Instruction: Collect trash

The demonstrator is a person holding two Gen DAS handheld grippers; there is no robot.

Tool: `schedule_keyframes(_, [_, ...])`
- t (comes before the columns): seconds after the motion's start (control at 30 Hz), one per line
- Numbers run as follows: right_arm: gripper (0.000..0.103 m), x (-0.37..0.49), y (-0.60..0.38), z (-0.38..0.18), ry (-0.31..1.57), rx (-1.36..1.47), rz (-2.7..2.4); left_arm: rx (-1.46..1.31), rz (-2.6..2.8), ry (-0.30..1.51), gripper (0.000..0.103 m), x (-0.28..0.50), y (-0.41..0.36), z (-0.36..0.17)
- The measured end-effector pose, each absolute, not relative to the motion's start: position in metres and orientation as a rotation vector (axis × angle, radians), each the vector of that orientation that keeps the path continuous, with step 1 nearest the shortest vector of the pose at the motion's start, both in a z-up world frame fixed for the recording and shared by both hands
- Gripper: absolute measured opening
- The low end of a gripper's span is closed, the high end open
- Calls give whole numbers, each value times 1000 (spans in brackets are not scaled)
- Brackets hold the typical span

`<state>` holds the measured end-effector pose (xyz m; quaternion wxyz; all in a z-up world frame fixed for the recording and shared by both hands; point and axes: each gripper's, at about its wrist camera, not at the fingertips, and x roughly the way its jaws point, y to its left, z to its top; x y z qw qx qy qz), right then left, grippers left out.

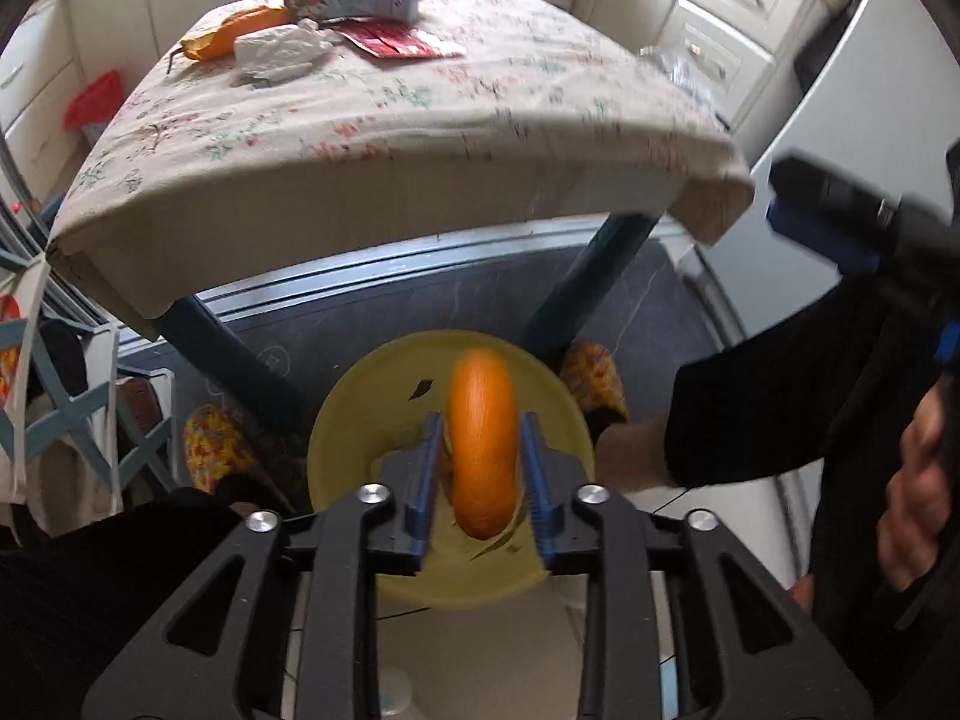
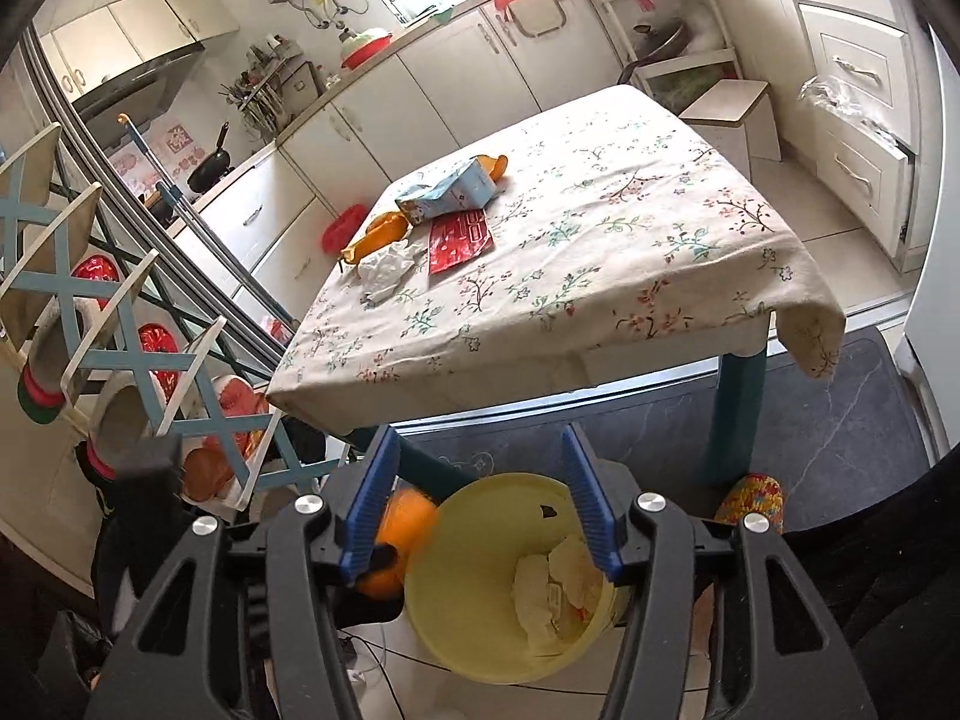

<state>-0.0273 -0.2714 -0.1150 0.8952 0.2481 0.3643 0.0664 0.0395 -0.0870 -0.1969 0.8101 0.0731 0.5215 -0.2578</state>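
Left gripper [image 1: 480, 468]: jaws parted around orange peel [image 1: 483, 444], pads not pressing
Peel: over yellow bin [image 1: 348, 420], 12 o'clock from fingers
Right gripper [image 2: 480, 504]: spread, empty, above bin
Table [image 1: 420, 120]: remaining trash at 11 o'clock

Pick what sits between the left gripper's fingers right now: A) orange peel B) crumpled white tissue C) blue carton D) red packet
A: the left wrist view shows a curved orange peel between the left gripper's blue fingers, above the yellow bin; the tissue, packet and carton lie on the table.
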Motion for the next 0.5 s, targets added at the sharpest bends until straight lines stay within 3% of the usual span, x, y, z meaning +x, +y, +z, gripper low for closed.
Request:
schedule_keyframes(0.1, [55,-29,-270,-112,743,504,139,158,-545,1073,46,37,-87,-190])
schedule_keyframes(0.27, [56,-34,-269,-106,709,474,127,90,-494,942,50,40,-72,-164])
schedule_keyframes(0.5, [60,-38,-262,-93,646,398,104,0,-300,644,73,33,-42,-115])
